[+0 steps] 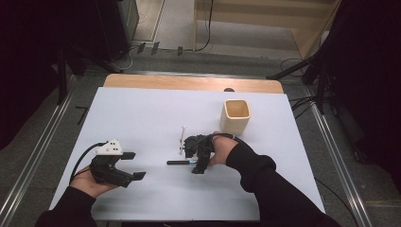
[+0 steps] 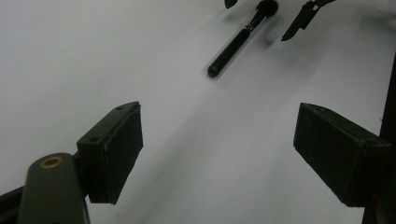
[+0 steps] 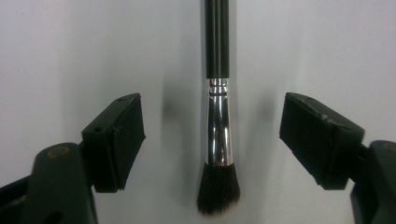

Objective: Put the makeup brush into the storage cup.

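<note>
Right gripper view: black-handled makeup brush [image 3: 218,116], chrome ferrule, dark bristles.

High view looks down; 2 tool views close, sharing the brush [image 3: 217,116].

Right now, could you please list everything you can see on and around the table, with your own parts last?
makeup brush: one, black handle, silver ferrule, dark bristles; lying flat on the table, between the right gripper's open jaws, untouched.
cup: one, cream, square, upright; far right part of the table.
small metal tool: one, silvery, thin; lying just beyond the brush, too small to identify.
table: one, white top with a wooden far edge.
cables: several, dark; on the floor beyond the table.
left gripper: one, black with a white top part; near left, open, holding nothing.
right gripper: one, black; open, lowered over the brush.
</note>
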`<move>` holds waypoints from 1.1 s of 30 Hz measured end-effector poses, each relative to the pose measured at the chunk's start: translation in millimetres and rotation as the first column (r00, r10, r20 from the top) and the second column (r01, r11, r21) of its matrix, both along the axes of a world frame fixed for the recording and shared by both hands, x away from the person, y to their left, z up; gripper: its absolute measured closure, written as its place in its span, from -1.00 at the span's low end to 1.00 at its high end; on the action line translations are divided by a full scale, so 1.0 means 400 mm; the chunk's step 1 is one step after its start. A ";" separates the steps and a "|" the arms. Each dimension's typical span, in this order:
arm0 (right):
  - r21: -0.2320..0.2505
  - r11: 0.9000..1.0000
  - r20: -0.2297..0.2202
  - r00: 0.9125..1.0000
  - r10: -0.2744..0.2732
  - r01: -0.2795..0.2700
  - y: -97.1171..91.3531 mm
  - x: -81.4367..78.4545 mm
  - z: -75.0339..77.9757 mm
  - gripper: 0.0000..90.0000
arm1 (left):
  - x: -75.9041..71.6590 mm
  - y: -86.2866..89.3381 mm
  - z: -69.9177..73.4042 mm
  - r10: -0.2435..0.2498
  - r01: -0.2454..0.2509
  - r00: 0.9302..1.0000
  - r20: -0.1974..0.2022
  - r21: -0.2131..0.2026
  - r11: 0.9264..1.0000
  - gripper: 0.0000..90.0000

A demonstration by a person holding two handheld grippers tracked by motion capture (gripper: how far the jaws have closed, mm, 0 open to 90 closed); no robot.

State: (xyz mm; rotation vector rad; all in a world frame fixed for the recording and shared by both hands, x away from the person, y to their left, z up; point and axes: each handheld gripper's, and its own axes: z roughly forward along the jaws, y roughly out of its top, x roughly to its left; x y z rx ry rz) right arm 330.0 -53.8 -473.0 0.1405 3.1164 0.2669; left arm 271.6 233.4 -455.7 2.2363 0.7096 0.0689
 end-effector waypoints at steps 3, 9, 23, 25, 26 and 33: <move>-0.005 1.000 0.003 1.000 -0.003 0.003 0.000 0.004 -0.008 -0.38 | 0.000 0.000 0.000 0.002 -0.002 1.000 0.000 -0.001 1.000 -0.63; -0.010 1.000 0.007 1.000 -0.016 0.016 -0.007 0.008 -0.022 -0.16 | 0.000 0.000 -0.001 0.001 -0.001 1.000 -0.001 -0.003 1.000 -0.63; -0.019 0.999 0.010 0.999 -0.032 0.032 0.000 -0.002 -0.016 0.36 | 0.000 -0.002 0.000 0.003 -0.004 1.000 -0.006 -0.022 1.000 -0.63; -0.021 0.999 0.006 0.999 -0.039 0.039 0.000 -0.002 -0.015 0.48 | 0.000 -0.001 0.000 0.005 -0.005 1.000 -0.006 -0.021 1.000 -0.63; -0.029 0.999 0.004 0.999 -0.043 0.043 0.000 -0.002 -0.014 0.55 | -0.001 -0.002 0.000 0.005 -0.005 1.000 -0.005 -0.020 1.000 -0.63; -0.021 0.999 -0.005 0.999 -0.037 0.037 -0.001 0.002 -0.015 0.71 | 0.000 -0.002 -0.001 0.001 -0.001 1.000 -0.004 -0.011 1.000 -0.63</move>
